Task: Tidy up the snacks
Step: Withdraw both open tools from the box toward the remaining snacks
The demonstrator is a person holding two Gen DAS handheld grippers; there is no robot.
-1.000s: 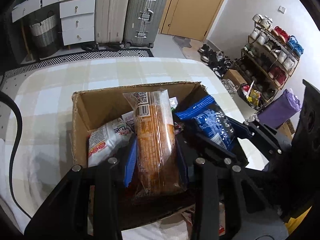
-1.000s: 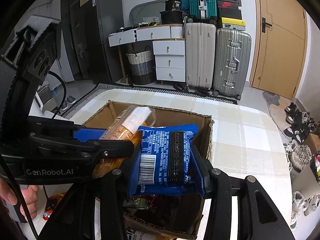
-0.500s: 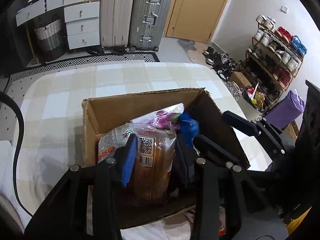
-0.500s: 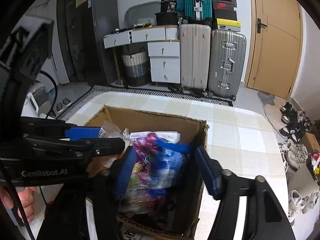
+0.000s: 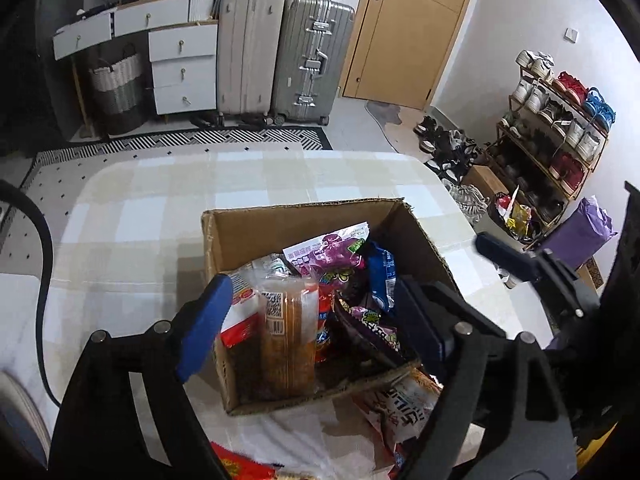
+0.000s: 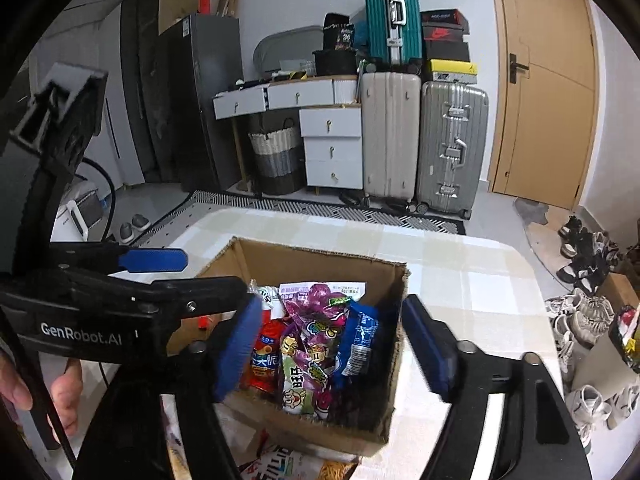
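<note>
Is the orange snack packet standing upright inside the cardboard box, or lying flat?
Upright. The orange snack packet stands on end against the near wall of the cardboard box, barcode end up, beside other packets.

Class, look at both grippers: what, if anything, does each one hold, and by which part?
Nothing is held. The left gripper and right gripper are opening above the cardboard box; the snack packets lie inside, untouched.

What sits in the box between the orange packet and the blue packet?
In the left wrist view, purple snack bags lie between the orange packet and the blue packet inside the cardboard box.
</note>
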